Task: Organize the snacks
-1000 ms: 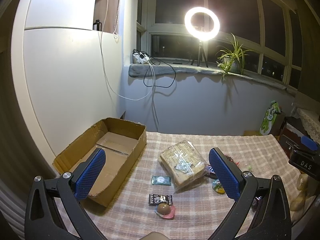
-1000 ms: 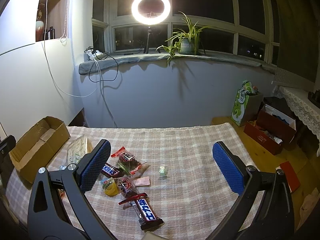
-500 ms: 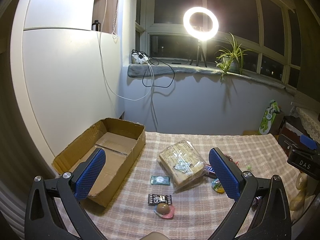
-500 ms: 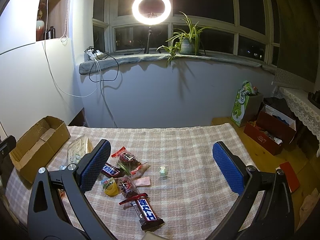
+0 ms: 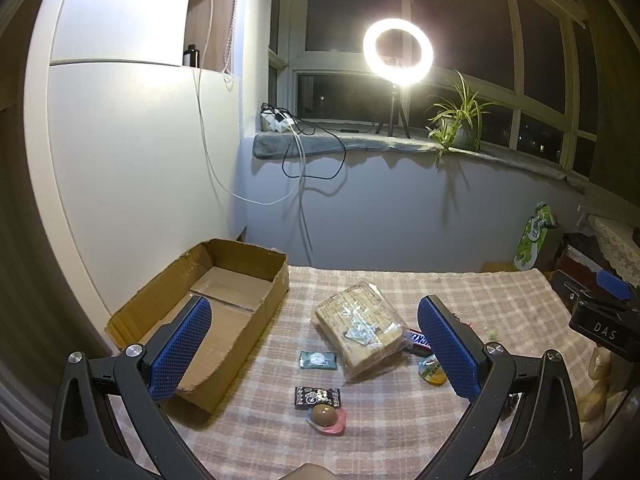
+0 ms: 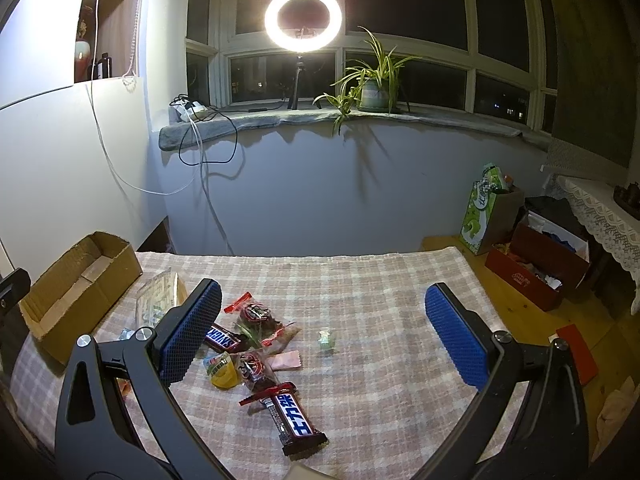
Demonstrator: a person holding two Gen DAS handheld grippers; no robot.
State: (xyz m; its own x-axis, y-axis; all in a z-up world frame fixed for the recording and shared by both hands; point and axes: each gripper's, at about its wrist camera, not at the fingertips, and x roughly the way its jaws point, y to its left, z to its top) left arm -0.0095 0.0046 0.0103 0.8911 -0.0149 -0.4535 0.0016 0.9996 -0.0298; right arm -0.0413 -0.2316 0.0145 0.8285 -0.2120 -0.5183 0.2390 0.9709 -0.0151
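An empty cardboard box (image 5: 224,308) lies at the table's left end, also seen as the box (image 6: 76,280) in the right wrist view. Snacks lie loose on the checked cloth: a clear bag of crackers (image 5: 360,326), a green sachet (image 5: 318,360), a black candy (image 5: 318,396), a round brown sweet (image 5: 326,416). In the right wrist view lie a Snickers bar (image 6: 294,420), a second Snickers (image 6: 222,338), red-wrapped sweets (image 6: 256,316) and a yellow jelly cup (image 6: 224,370). My left gripper (image 5: 316,350) hangs open above the crackers. My right gripper (image 6: 324,338) is open over the cloth, holding nothing.
A ring light (image 6: 303,16) and a potted plant (image 6: 374,88) stand on the windowsill behind the table. Cables (image 5: 296,168) hang down the wall. A green bag (image 6: 482,212) and red boxes (image 6: 536,272) sit on the floor to the right.
The left wrist view has shifted very slightly, so the scene sits a little lower and left. The right gripper and the snacks have not visibly moved.
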